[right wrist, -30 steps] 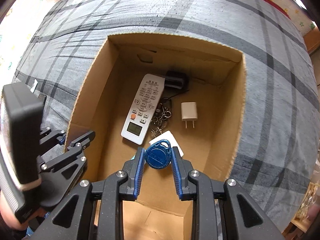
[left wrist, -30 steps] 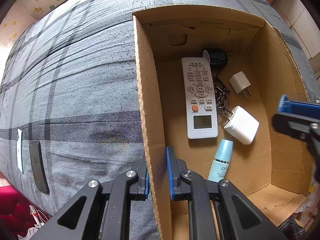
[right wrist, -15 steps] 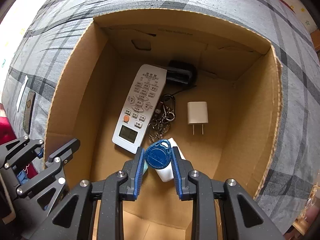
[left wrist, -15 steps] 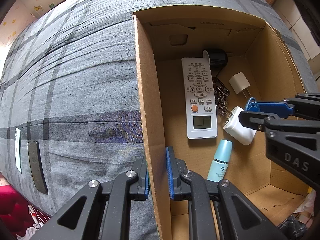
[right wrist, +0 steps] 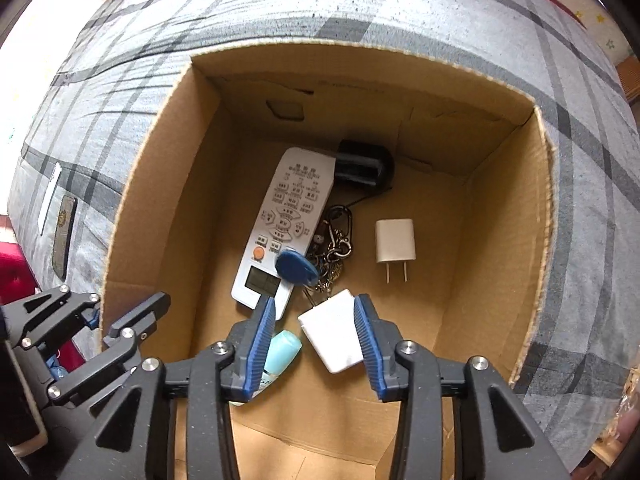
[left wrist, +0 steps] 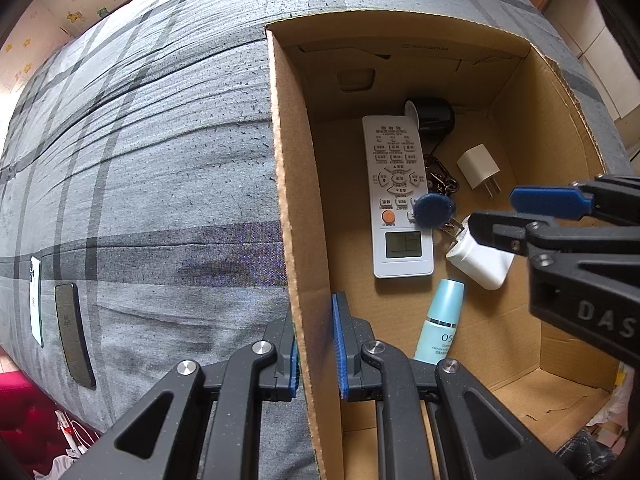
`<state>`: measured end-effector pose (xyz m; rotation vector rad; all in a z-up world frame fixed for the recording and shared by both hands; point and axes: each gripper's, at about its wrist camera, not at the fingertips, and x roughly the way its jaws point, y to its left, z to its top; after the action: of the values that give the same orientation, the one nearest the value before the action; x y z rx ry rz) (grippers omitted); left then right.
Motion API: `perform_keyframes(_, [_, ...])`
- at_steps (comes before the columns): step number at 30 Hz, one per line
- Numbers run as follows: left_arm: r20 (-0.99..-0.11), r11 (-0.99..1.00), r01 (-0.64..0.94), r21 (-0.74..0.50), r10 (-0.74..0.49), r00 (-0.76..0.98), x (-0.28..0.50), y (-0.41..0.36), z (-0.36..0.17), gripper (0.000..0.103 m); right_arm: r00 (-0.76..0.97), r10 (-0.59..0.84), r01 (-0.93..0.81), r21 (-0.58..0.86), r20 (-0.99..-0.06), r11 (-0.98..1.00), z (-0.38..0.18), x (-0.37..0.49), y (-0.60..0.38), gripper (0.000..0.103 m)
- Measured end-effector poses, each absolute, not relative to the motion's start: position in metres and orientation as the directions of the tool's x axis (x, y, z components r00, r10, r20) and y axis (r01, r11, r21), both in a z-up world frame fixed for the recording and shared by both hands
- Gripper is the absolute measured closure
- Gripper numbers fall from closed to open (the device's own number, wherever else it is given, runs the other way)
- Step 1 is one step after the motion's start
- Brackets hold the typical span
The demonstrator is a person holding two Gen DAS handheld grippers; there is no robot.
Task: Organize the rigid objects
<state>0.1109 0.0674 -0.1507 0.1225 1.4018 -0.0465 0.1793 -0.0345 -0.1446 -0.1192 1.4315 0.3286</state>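
An open cardboard box [left wrist: 296, 200] stands on a grey plaid bed. My left gripper [left wrist: 314, 308] is shut on the box's left wall. Above the box's inside, my right gripper [right wrist: 314, 300] has its jaws opening, and nothing is between them. A round blue key fob [right wrist: 296, 267] is free of the pads and looks blurred over the lower part of a white remote [right wrist: 288, 216]. In the left wrist view the fob [left wrist: 434, 210] is just left of the right gripper [left wrist: 500, 210].
The box also holds a large white charger [right wrist: 334, 332], a small white plug [right wrist: 394, 240], a bunch of keys [right wrist: 336, 236], a pale blue bottle [left wrist: 440, 320] and a black object [right wrist: 364, 164]. Two phones [left wrist: 74, 332] lie on the bed at the left.
My right gripper came down into the box with the blue fob, then its jaws spread and the fob dropped away onto the remote. The left gripper has kept its grip on the wall.
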Motion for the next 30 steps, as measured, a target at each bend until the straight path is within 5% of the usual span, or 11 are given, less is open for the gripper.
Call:
perform_keyframes(7, [-0.985, 0.993, 0.105, 0.055, 0.037, 0.168, 0.11, 0.067, -0.15, 0.089, 0.167, 0.149, -0.287, 0.096, -0.975, 0.953, -0.115, 0.178, -0.041, 0.049])
perform_keyframes(17, [-0.985, 0.993, 0.102, 0.059, 0.041, 0.166, 0.11, 0.068, -0.15, 0.089, 0.224, 0.122, -0.196, 0.078, -0.967, 0.977, -0.083, 0.165, -0.069, 0.001])
perform_keyframes(30, [-0.987, 0.993, 0.1, 0.065, 0.049, 0.155, 0.115, 0.066, -0.148, 0.087, 0.25, 0.088, -0.095, 0.066, -0.964, 0.993, -0.059, 0.136, -0.109, 0.0])
